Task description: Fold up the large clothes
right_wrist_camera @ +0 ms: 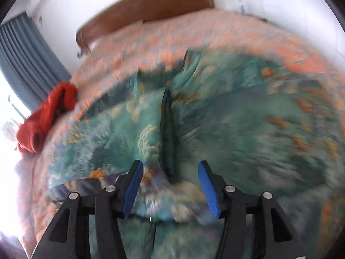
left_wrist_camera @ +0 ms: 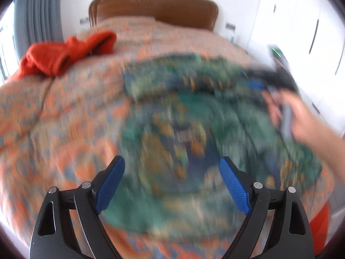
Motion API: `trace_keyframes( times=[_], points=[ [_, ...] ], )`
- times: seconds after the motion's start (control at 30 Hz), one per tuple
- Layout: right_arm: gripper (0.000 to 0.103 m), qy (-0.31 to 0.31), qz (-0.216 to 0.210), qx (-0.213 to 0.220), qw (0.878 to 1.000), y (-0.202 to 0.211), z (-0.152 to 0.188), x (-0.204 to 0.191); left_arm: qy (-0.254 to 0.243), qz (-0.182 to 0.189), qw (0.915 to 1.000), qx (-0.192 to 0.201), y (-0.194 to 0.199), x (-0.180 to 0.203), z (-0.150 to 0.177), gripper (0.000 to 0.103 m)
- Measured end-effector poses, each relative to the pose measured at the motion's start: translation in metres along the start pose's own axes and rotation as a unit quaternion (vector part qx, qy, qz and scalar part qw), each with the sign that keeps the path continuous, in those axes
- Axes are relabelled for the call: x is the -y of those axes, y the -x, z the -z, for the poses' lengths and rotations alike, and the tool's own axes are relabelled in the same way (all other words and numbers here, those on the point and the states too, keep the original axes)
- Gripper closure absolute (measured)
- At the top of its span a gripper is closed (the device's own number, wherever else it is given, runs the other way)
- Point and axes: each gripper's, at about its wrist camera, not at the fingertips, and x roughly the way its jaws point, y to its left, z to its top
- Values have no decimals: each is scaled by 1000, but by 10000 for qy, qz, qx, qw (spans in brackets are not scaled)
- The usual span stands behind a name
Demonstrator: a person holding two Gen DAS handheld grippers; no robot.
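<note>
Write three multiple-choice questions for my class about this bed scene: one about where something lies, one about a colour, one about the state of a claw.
1. Where does the red garment lie?
A. On the bedspread, toward the curtain side
B. On the floor
C. Over the headboard

2. What is the main colour of the patterned garment spread out on the bed?
A. White
B. Green
C. Black

3. How is the left claw?
A. Shut on the red garment
B. Shut on the patterned garment
C. Open, holding nothing

Answers:
1. A: the left view shows it on the bedspread, far left.
2. B: both views show mostly green cloth with orange flecks.
3. C: its blue pads stand wide apart with nothing between them.
</note>
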Motion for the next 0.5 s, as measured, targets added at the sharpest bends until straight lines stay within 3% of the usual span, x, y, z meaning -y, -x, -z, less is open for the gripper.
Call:
trace_keyframes(
  times=[0.1,0.2,0.27,0.4,0.5],
  points=[
    [42,107,-158,386,9991,56,20,9,-23,-74,9997,236,-23,-6,-53,4],
    [42,133,-567,556,9968,111,54,23,120,74,9999,-95,-81,-13,-106,4],
    [41,121,-851,604,9945,149,86,34,181,-45,9993,-328,-132,-16,-132,4],
    [37,335,-873,686,9933,199,147,43,56,-450,9976,-515,-208,-12,-137,4],
    [37,388,-675,634,9950,222,187,54,50,-798,9923,-951,-267,-18,-121,2]
  ],
)
